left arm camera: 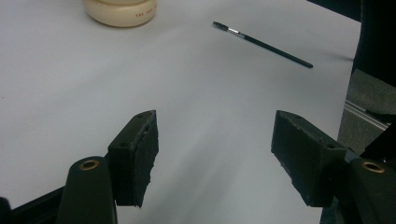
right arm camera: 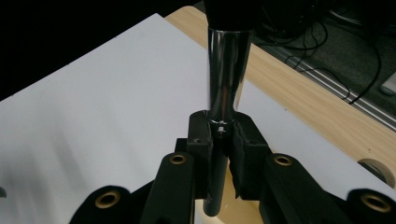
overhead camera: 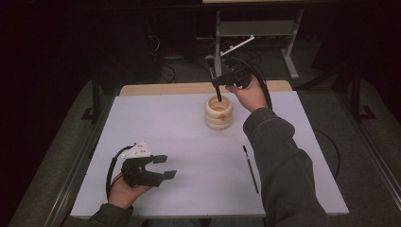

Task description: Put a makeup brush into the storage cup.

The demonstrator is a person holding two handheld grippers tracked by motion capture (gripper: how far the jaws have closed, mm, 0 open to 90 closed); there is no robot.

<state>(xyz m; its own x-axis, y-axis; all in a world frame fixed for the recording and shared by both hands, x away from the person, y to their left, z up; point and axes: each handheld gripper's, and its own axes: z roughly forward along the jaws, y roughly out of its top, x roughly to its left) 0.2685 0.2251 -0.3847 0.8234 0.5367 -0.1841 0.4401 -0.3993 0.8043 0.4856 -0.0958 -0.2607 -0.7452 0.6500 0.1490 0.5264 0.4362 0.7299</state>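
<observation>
Left gripper [overhead camera: 163, 166] rests low, jaws spread wide; right gripper [overhead camera: 217, 81], arm outstretched, is clamped tight, pointing down.

A lab or test room is suggested, not a home. A table [overhead camera: 156, 127] covered with a plain white sheet is set in a dark room, its wooden top [overhead camera: 156, 89] left bare along the far edge. Beyond that far edge, loose cables [overhead camera: 168, 71] are seen lying on the grey carpet [overhead camera: 47, 156] (carpet of the office kind), beside the grey metal frame of a second table [overhead camera: 255, 30]. Metal rails [overhead camera: 71, 179] are seen running along the left and right edges. Camera-fitted hand tools with trailing cables are worked by a person at the near edge, as in a recording setup.
</observation>
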